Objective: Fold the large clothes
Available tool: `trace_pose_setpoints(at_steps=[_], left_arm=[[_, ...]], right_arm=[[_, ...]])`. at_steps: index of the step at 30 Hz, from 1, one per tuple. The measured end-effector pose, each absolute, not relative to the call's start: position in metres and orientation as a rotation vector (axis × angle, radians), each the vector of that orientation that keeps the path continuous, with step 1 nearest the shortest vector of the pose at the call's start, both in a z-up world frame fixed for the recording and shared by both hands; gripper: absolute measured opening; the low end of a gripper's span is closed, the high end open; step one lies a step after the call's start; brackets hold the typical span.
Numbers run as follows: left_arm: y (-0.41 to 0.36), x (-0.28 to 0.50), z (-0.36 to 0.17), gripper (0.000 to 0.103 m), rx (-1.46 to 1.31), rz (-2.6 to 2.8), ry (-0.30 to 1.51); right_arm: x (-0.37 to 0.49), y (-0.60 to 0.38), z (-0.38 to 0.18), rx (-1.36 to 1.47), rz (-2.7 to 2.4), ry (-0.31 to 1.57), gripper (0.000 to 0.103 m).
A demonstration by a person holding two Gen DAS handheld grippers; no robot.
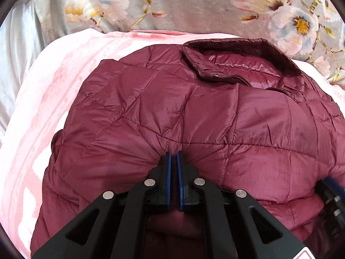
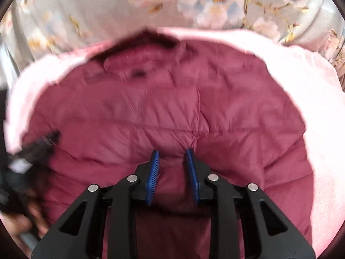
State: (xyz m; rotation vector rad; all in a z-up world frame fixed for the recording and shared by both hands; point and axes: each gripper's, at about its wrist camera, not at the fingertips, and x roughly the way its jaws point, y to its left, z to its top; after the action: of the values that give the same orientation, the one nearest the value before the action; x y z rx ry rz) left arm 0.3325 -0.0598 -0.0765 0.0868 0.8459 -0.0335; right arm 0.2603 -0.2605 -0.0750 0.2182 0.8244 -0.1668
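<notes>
A maroon quilted puffer jacket (image 1: pixel 172 112) lies on a pink blanket, collar (image 1: pixel 232 64) at the far side, zipper partly open. My left gripper (image 1: pixel 173 154) is shut on a pinch of the jacket's fabric, which puckers around the blue pads. The jacket also fills the right wrist view (image 2: pixel 172 108), which is blurred. My right gripper (image 2: pixel 172 153) is open over the jacket, its blue pads apart with fabric between them but not clamped. The right gripper shows at the lower right edge of the left wrist view (image 1: pixel 332 196); the left gripper shows blurred at the left of the right wrist view (image 2: pixel 41 144).
The pink blanket (image 1: pixel 43 108) lies under the jacket and extends to the left and right (image 2: pixel 312 108). A grey floral blanket (image 1: pixel 194 4) lies beyond it at the far side. Pale grey fabric (image 1: pixel 13 49) sits at the far left.
</notes>
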Motion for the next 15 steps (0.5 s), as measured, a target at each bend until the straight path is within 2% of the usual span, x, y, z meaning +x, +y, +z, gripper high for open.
trace_pose_setpoints(at_steps=[6,12,15], left_arm=[[-0.049,0.331,-0.075,0.008,0.019,-0.068,0.848],[-0.032,0.323,-0.054,0.013,-0.017,-0.156,0.905],[-0.023,0.339,-0.029,0.024,-0.126,-0.230,0.922]], right_arm=[[0.251,-0.254,-0.072,0.174,-0.149,0.836,0.026],[0.237,-0.277,-0.046,0.306,-0.076,0.815,0.028],[0.262,-0.304,-0.013,0.406,-0.049,0.729,0.046]])
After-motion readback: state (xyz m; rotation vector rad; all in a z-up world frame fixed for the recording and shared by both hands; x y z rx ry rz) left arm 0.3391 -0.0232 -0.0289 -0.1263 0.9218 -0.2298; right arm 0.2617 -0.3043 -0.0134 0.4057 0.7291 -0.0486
